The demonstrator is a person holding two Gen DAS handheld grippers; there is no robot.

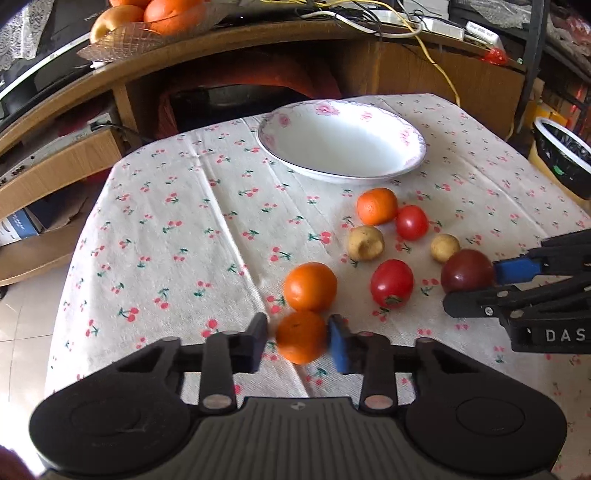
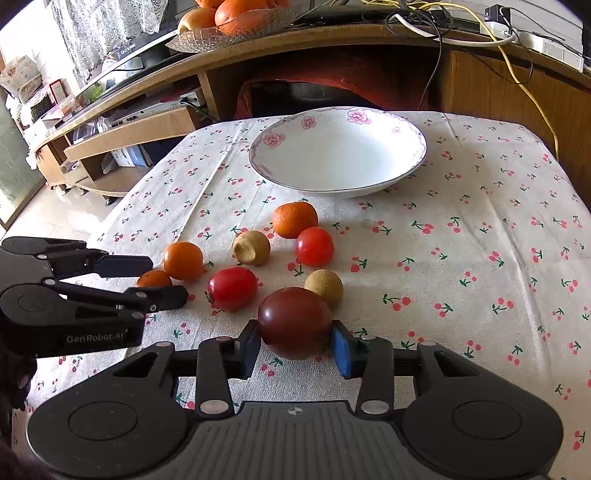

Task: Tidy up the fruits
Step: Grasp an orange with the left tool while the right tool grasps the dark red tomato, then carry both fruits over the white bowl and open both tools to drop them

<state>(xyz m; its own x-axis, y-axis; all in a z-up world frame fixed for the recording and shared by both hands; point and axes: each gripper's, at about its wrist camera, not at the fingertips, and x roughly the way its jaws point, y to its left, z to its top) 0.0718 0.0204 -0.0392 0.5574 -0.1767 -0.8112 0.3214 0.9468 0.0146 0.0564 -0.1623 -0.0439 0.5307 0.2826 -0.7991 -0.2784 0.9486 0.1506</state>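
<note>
My left gripper (image 1: 299, 341) is shut on a small orange (image 1: 301, 336) that rests on the cherry-print tablecloth (image 1: 177, 229); the right wrist view shows that orange (image 2: 153, 278) from the side. My right gripper (image 2: 295, 345) is shut on a dark red tomato (image 2: 293, 321), with a blue pad on each side of it. Loose between them lie two more oranges (image 1: 310, 286) (image 1: 376, 206), two red tomatoes (image 1: 391, 282) (image 1: 412, 222) and two small potatoes (image 1: 365, 242) (image 1: 445, 246). A white floral bowl (image 1: 421, 147) stands empty behind them.
A wooden cabinet (image 1: 229, 48) runs behind the table, with a glass dish of oranges (image 1: 147, 22) and trailing cables on top. A bin with a black liner (image 1: 561, 155) stands off the table's right edge. Bare cloth spreads left of the fruit.
</note>
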